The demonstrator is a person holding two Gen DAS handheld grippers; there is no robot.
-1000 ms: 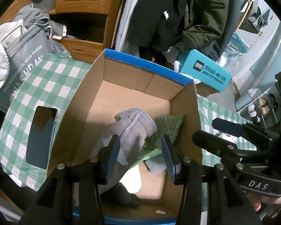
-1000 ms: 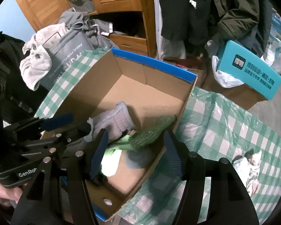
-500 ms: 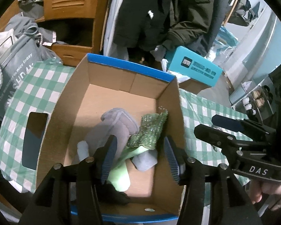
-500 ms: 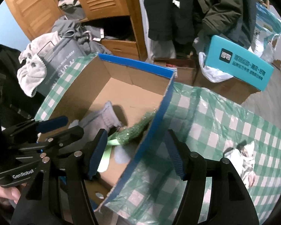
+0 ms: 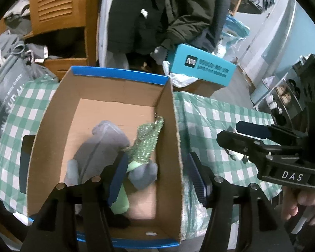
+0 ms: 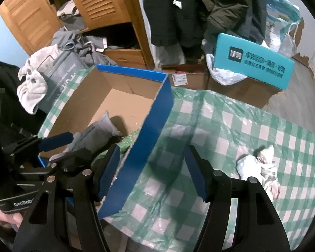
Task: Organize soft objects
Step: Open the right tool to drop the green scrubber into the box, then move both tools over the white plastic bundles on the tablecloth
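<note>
- My left hand-held gripper point(image 5: 157, 176) hangs over the near right part of the box point(image 5: 170, 126), spread wide with nothing between its fingers; the box's right wall runs up between them.
- My right hand-held gripper point(image 6: 152, 172) is also wide and empty, straddling the box's blue outer wall point(image 6: 149, 138), with one finger on the box side and the other over the cloth point(image 6: 252, 130).
- In the left view I see a grey glove point(image 5: 100, 147) lying on the box floor, cuff pointing toward the far wall.
- A sparkly green sock point(image 5: 147, 145) lies just beside the glove on its right, close to the right wall; its pale green end sits partly behind my left finger.
- A smaller grey piece point(image 5: 142, 174) lies touching the sock's near end; I cannot tell what it is.
- Something dark point(image 5: 117, 220) lies in the near part of the box, mostly hidden by my fingers.
- On the bench, well apart from the box, a crumpled white rag point(image 6: 260, 168) lies on the green checked cloth.
- A teal carton point(image 6: 252, 61) rests on brown boxes beyond the bench.
</note>
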